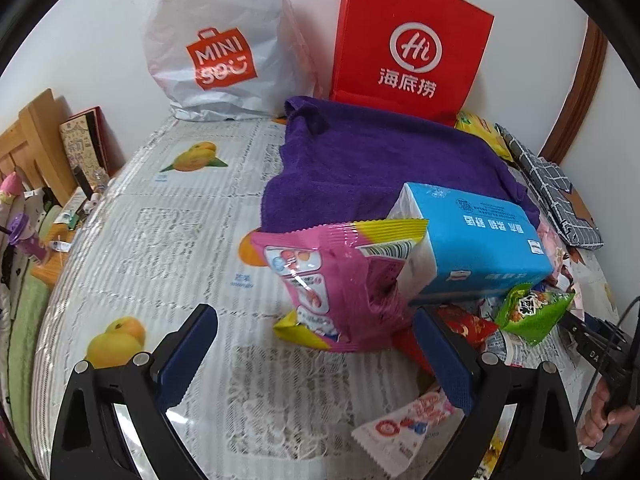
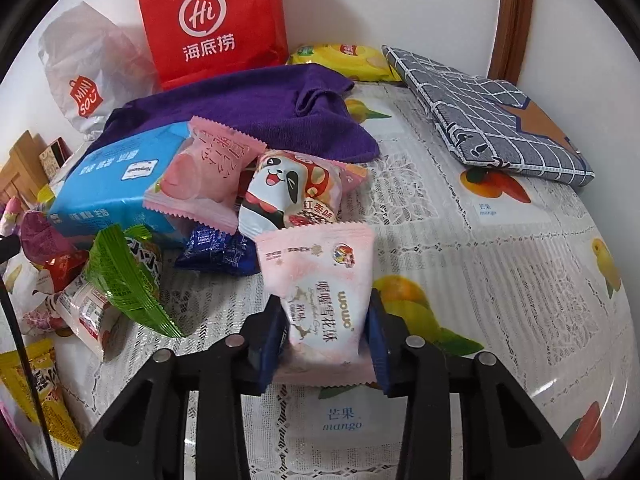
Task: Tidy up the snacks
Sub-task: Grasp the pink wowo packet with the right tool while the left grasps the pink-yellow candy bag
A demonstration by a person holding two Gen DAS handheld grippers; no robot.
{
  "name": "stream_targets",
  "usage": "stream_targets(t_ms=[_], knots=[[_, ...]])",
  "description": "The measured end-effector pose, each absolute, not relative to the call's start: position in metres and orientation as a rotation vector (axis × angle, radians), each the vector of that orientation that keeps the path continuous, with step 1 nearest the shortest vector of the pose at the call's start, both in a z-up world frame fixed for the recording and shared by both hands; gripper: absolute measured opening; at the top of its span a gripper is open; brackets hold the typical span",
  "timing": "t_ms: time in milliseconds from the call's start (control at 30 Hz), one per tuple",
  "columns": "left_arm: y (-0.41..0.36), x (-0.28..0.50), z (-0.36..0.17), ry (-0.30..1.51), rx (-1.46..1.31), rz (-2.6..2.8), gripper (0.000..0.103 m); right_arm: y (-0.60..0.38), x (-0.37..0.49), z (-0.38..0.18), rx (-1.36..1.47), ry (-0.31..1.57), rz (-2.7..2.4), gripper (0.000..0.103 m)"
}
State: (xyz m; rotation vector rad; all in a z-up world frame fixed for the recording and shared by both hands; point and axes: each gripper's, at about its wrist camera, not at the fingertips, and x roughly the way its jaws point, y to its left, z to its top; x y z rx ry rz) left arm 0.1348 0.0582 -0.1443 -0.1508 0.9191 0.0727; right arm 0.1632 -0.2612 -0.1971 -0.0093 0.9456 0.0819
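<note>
My right gripper (image 2: 324, 320) is shut on a pale pink snack packet (image 2: 320, 288) and holds it just in front of the snack pile. In that pile lie a panda packet (image 2: 288, 188), a pink peach packet (image 2: 204, 176), a dark blue packet (image 2: 218, 254), a green packet (image 2: 128, 276) and a blue tissue pack (image 2: 116, 180). My left gripper (image 1: 316, 348) is open and empty, low over the tablecloth. Just ahead of it stands a pink and yellow snack bag (image 1: 340, 280), leaning on the blue tissue pack (image 1: 480, 244). A green packet (image 1: 532, 312) and a white-red packet (image 1: 404, 428) lie to the right.
A purple towel (image 1: 380, 160) lies behind the pile. A red paper bag (image 1: 412, 48) and a white Miniso bag (image 1: 216, 44) stand against the wall. A grey checked pouch (image 2: 492, 116) and a yellow chip bag (image 2: 340, 60) lie at the back right. The table's left edge drops to wooden furniture (image 1: 32, 140).
</note>
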Motion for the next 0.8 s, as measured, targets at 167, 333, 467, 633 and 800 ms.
stream_targets(t_ms=[167, 333, 467, 633, 800], knots=[[0.055, 0.149, -0.151, 0.94, -0.159, 0.051, 0.099, -0.265, 0.161, -0.192, 0.004, 0.939, 0.08, 0.038], [0.053, 0.159, -0.157, 0.957, -0.155, 0.046, 0.098, -0.269, 0.158, -0.191, 0.007, 0.935, 0.069, 0.037], [0.052, 0.164, -0.161, 0.969, -0.156, 0.042, 0.098, -0.271, 0.158, -0.188, 0.01, 0.931, 0.059, 0.037], [0.05, 0.169, -0.164, 0.979, -0.158, 0.038, 0.092, -0.273, 0.157, -0.181, 0.016, 0.915, 0.064, 0.037], [0.049, 0.171, -0.168, 0.996, -0.18, 0.014, 0.071, -0.273, 0.156, -0.177, 0.014, 0.901, 0.068, 0.037]])
